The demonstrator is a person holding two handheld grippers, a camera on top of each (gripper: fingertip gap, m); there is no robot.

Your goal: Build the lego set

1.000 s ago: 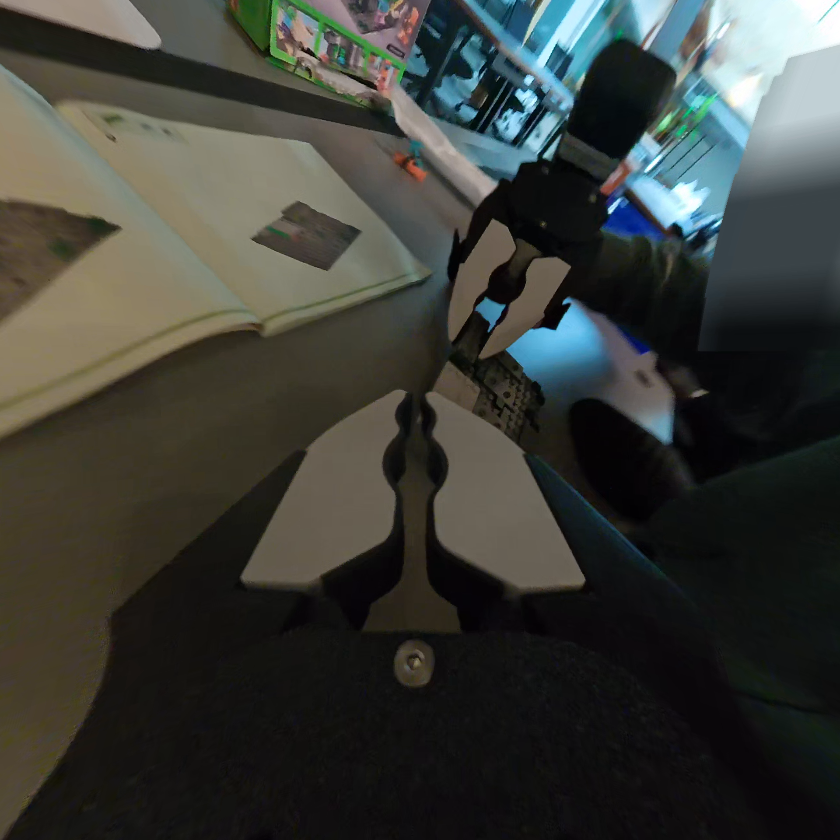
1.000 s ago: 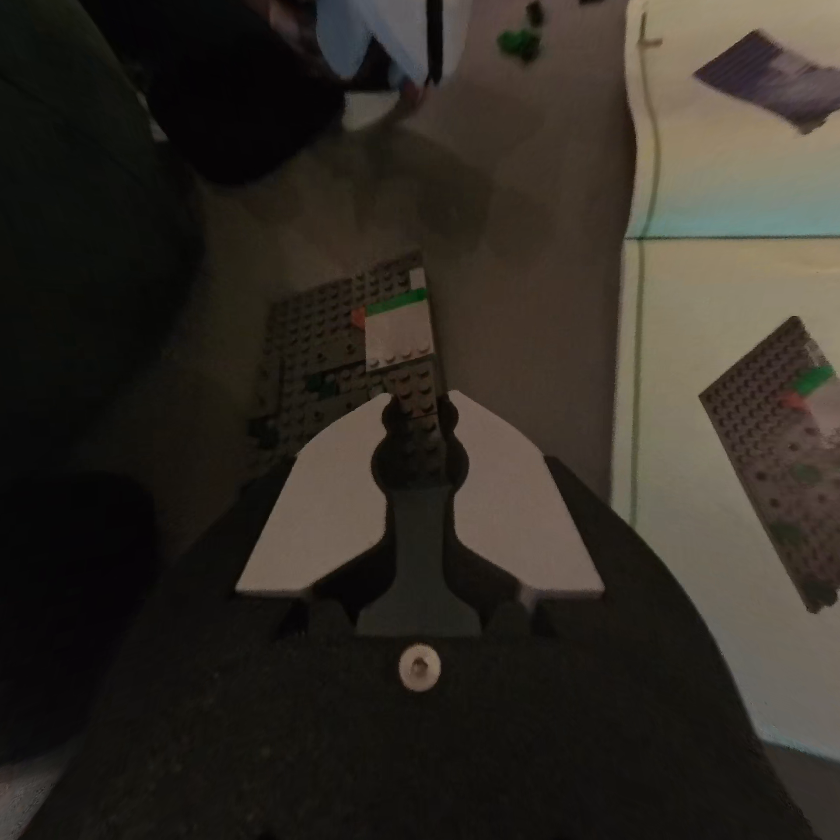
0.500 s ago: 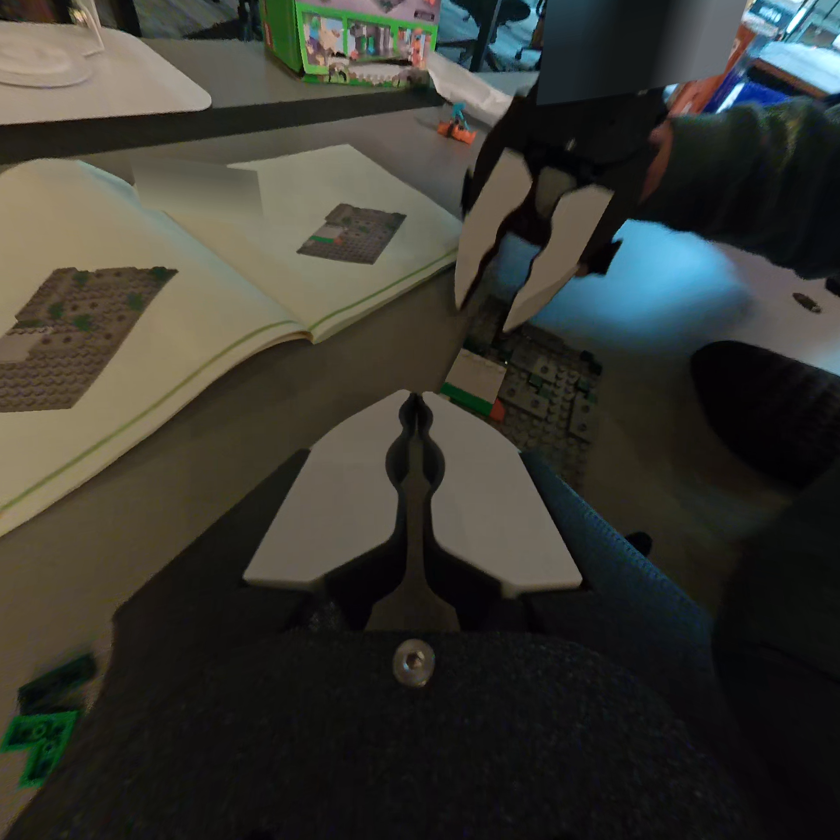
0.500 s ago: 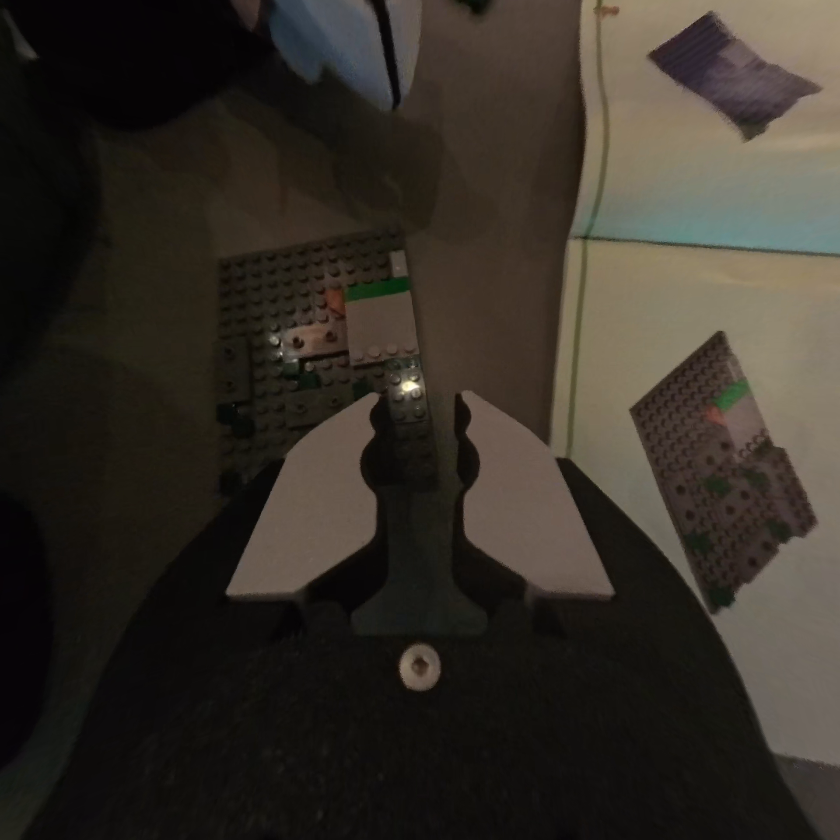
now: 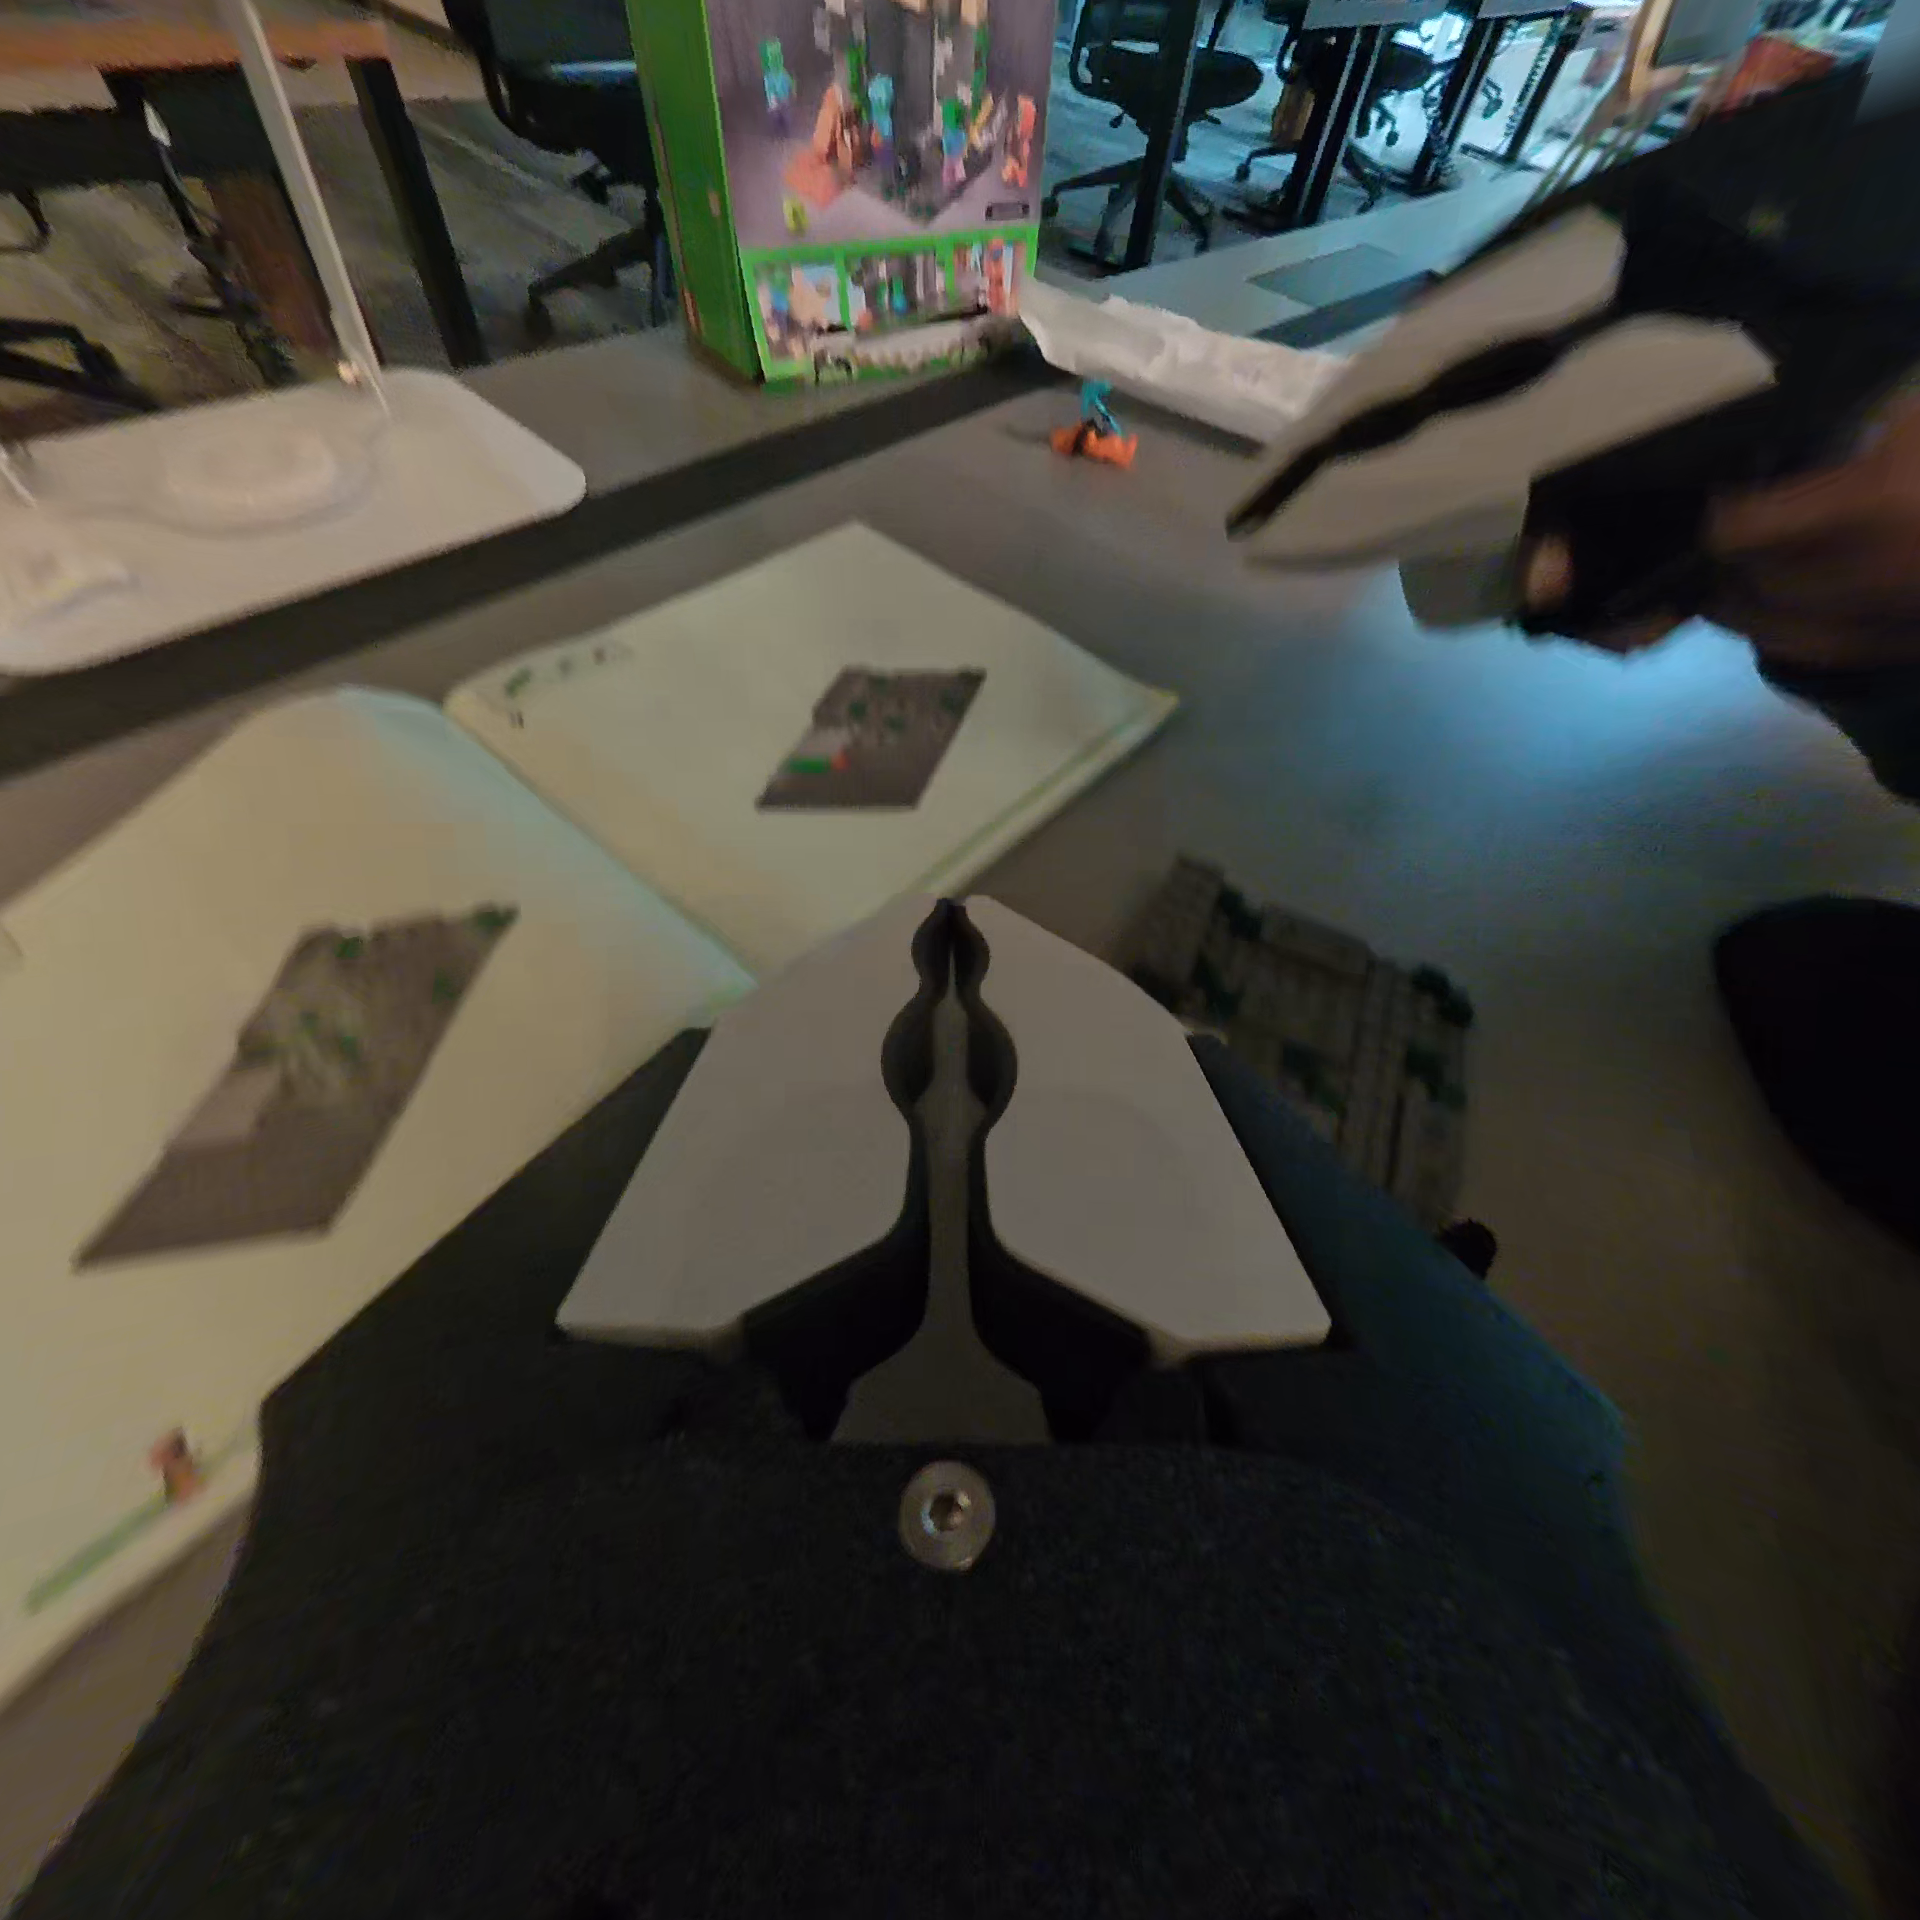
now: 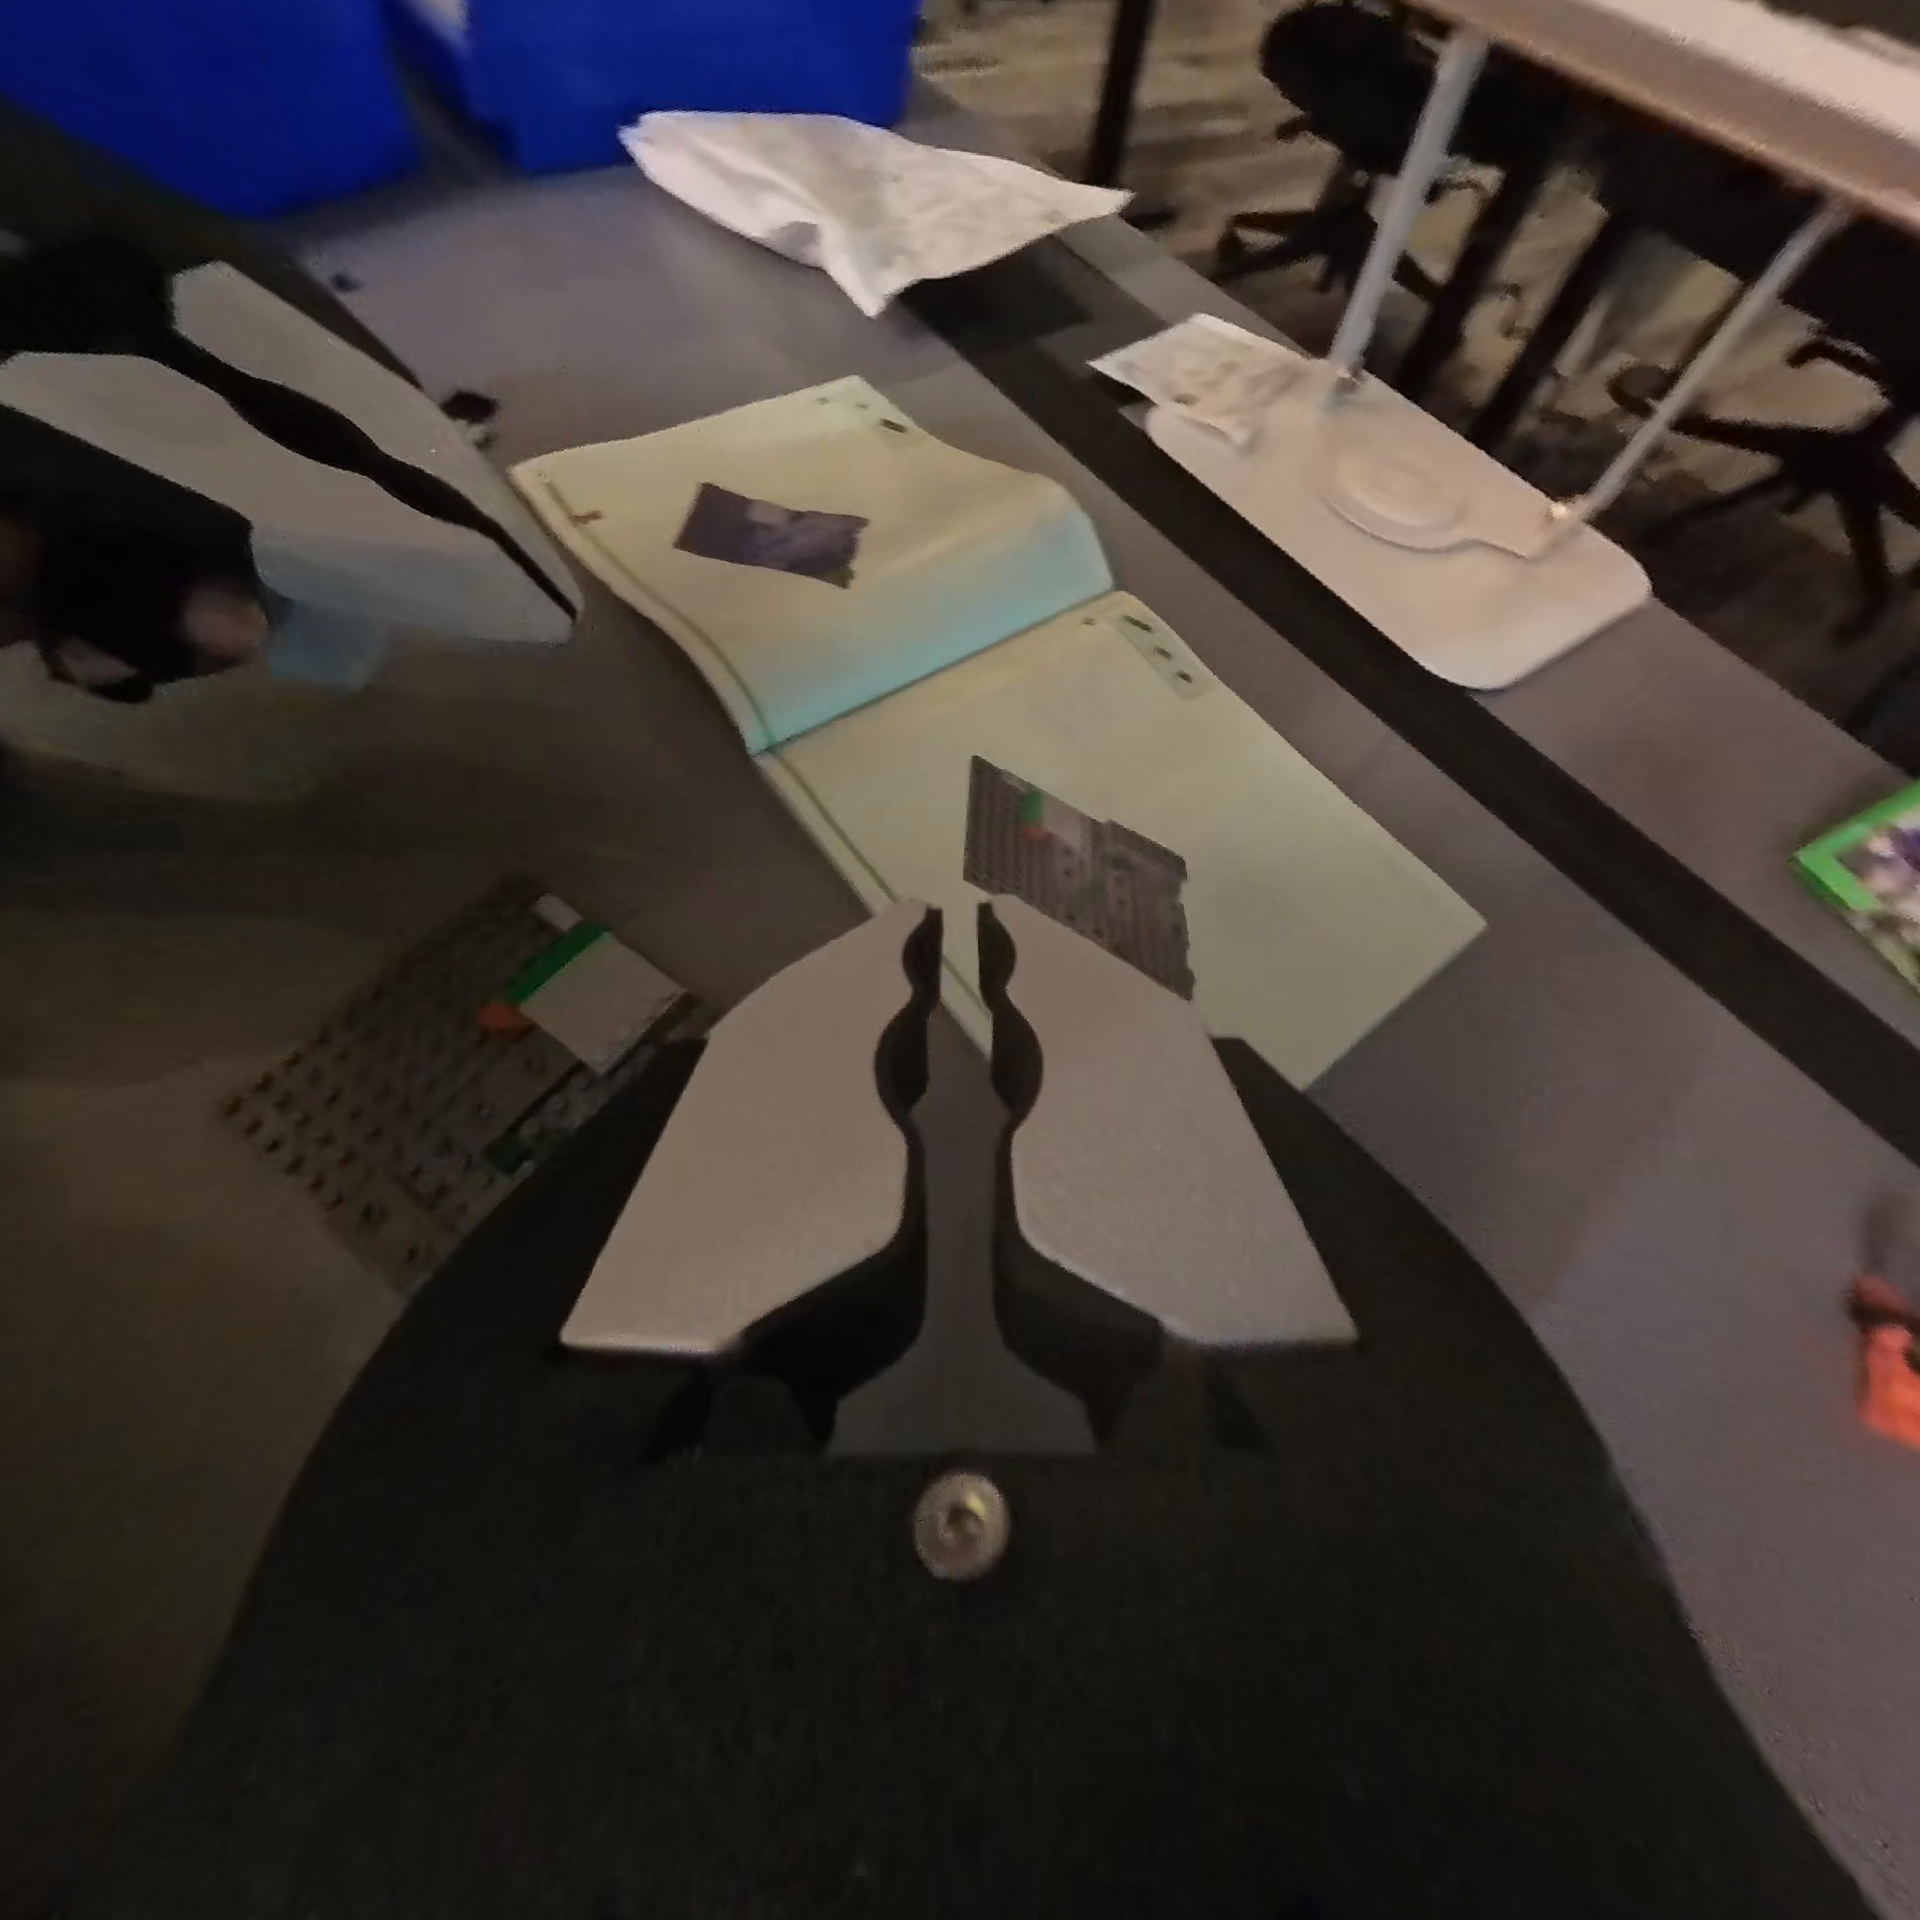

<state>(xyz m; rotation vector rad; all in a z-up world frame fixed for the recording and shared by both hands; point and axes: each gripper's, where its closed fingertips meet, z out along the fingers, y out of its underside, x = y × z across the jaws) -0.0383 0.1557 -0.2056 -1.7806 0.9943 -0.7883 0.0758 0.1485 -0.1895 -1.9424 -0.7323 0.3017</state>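
Observation:
The dark grey Lego baseplate (image 6: 343,1122) lies on the grey table and carries a white tile (image 6: 603,1003), a green strip and an orange piece. It also shows in the left wrist view (image 5: 1320,1029), right of my fingers. My left gripper (image 5: 951,909) is shut and empty, held above the table over the edge of the open instruction booklet (image 5: 644,748). My right gripper (image 6: 956,914) is open by a narrow gap and empty, raised above the table right of the baseplate. Each gripper shows in the other's view, the right one (image 5: 1247,520) and the left one (image 6: 561,613).
The booklet (image 6: 1039,717) lies open beyond the baseplate. A green Lego box (image 5: 862,177), a small orange figure (image 5: 1091,436) and a crumpled white bag (image 6: 862,197) are at the back. A white lamp base (image 6: 1403,520) and blue bins (image 6: 208,83) stand further off. One gripper's finger ends stand about 12 cm off the other's.
Both grippers have lifted away from the baseplate. The right one rose from just above the plate, tilted to look across the table, and its jaws narrowed. The left stayed shut.

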